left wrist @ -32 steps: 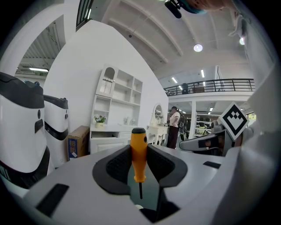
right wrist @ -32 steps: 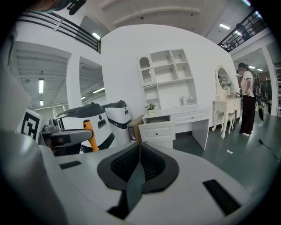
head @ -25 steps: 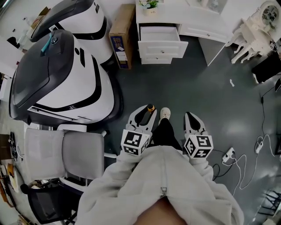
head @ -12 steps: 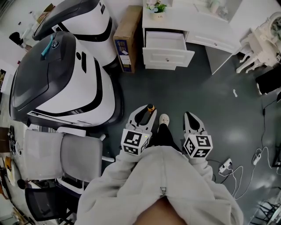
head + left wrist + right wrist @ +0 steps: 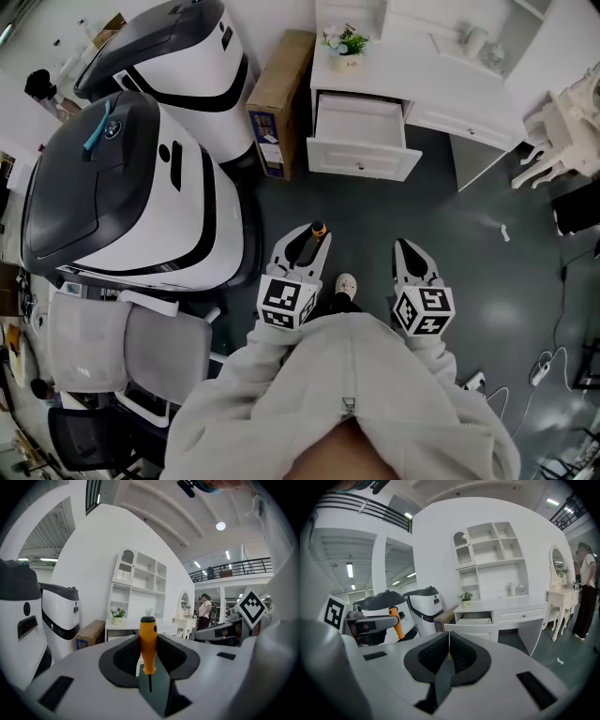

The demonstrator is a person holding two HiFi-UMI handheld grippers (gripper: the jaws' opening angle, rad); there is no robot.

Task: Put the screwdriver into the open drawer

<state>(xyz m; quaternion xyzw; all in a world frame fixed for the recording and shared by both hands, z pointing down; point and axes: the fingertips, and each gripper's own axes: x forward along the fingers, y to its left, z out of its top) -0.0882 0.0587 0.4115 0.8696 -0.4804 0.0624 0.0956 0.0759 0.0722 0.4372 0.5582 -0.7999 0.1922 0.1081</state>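
My left gripper [image 5: 314, 238] [image 5: 149, 641] is shut on the screwdriver [image 5: 148, 644], whose orange handle stands upright between the pads with its black cap [image 5: 319, 227] on top. The screwdriver [image 5: 398, 625] also shows at the left of the right gripper view. My right gripper [image 5: 409, 251] [image 5: 449, 652] is shut with nothing between its pads. The open drawer [image 5: 359, 124] [image 5: 473, 618] is pulled out of a white desk [image 5: 441, 75] ahead of both grippers, across a stretch of dark floor. The drawer's inside looks white and bare.
Two large white-and-black machines [image 5: 122, 178] stand to the left, and a cardboard box [image 5: 278, 98] leans beside the desk. A small potted plant [image 5: 344, 42] sits on the desk top. A grey chair [image 5: 131, 347] is at lower left. White chairs [image 5: 562, 122] and cables [image 5: 544, 366] are at the right.
The desk and open drawer have shifted down and right in the head view and look nearer. Both grippers keep their place in the view, the left still holding the screwdriver.
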